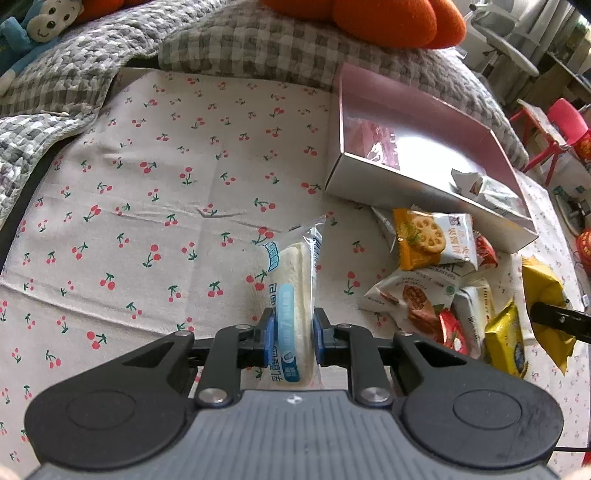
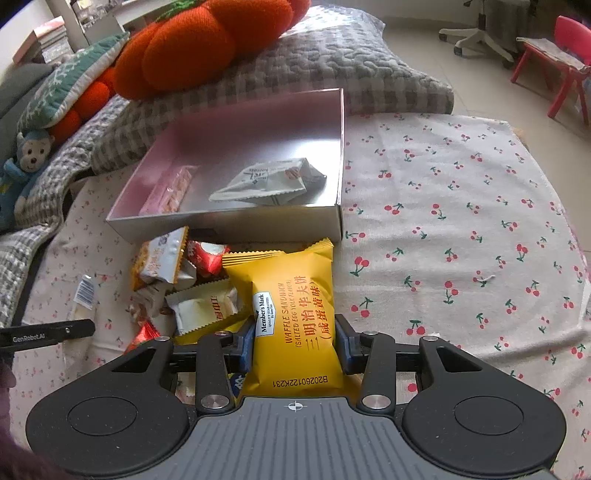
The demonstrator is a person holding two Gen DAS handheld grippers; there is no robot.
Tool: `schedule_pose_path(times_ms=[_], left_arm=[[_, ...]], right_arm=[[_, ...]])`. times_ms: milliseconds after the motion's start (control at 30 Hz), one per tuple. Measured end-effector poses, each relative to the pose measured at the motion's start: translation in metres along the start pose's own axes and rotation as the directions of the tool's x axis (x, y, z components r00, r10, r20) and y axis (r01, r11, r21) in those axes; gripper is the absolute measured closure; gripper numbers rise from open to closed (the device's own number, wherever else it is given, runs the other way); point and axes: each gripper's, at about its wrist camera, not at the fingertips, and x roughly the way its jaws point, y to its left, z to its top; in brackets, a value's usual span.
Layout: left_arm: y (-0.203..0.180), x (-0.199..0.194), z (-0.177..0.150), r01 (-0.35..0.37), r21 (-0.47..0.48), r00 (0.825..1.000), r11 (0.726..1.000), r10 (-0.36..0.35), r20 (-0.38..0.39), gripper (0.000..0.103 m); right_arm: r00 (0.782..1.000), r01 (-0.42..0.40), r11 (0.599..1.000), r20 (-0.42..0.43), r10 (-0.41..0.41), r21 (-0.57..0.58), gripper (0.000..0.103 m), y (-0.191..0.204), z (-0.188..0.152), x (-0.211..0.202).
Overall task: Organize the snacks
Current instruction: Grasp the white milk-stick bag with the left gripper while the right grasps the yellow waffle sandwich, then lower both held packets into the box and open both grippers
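Across the cherry-print cloth point(image 1: 147, 206) in the left wrist view, the left gripper point(image 1: 293, 334) was clamped on a clear-wrapped white sandwich bread point(image 1: 295, 291), its blue pads pressing both sides of the pack, which stood on edge and pointed away from the camera. To the right lay a heap of snack packets point(image 1: 432, 280), an orange-and-white lotus-root chip bag point(image 1: 428, 240) on top, touching the near wall of an open pink box point(image 1: 373, 177). A white crumpled packet point(image 1: 484, 188) lay inside that box at its right end. At the far right edge a black finger of the other gripper overlapped a yellow pack point(image 1: 546, 291). A grey checked blanket point(image 1: 236, 48) and an orange plush cushion point(image 1: 388, 18) bordered the cloth behind. From the right wrist view, the right gripper point(image 2: 295, 341) was closed on a yellow waffle sandwich pack point(image 2: 291, 314), gripped at its lower half, its top edge reaching to the box's near wall point(image 2: 236, 221). Inside the box lay a white crumpled packet point(image 2: 269, 181) and a pink wrapped bar point(image 2: 170, 192) along the left wall. Left of the yellow pack the remaining snacks point(image 2: 184, 284) were piled together, and a blue monkey toy point(image 2: 26, 162) sat on the blanket at the far left.
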Motion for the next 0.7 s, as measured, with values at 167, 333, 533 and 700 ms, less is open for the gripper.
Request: schedule_pose_path(times_ms=[167, 333, 533, 700], left_arm=[[-0.001, -0.007, 0.001, 0.015, -0.006, 1.000, 1.000, -0.015, 0.022, 0.085], [-0.003, -0.014, 0.004, 0.031, -0.014, 0.998, 0.999, -0.030, 0.050, 0.085], [-0.007, -0.020, 0.010, 0.053, -0.029, 0.995, 0.998, -0.051, 0.081, 0.085], [-0.011, -0.028, 0.019, 0.085, -0.052, 0.990, 0.995, -0.079, 0.114, 0.085]], right_arm=[[1.000, -0.010, 1.000, 0.023, 0.009, 0.027, 0.062, -0.003, 0.002, -0.011], [0.999, -0.023, 0.999, 0.046, 0.020, 0.049, 0.062, -0.006, 0.005, -0.022], [0.996, -0.039, 0.998, 0.083, 0.034, 0.058, 0.062, -0.001, 0.015, -0.033], [0.991, -0.056, 0.995, 0.123, 0.045, 0.084, 0.062, 0.003, 0.025, -0.041]])
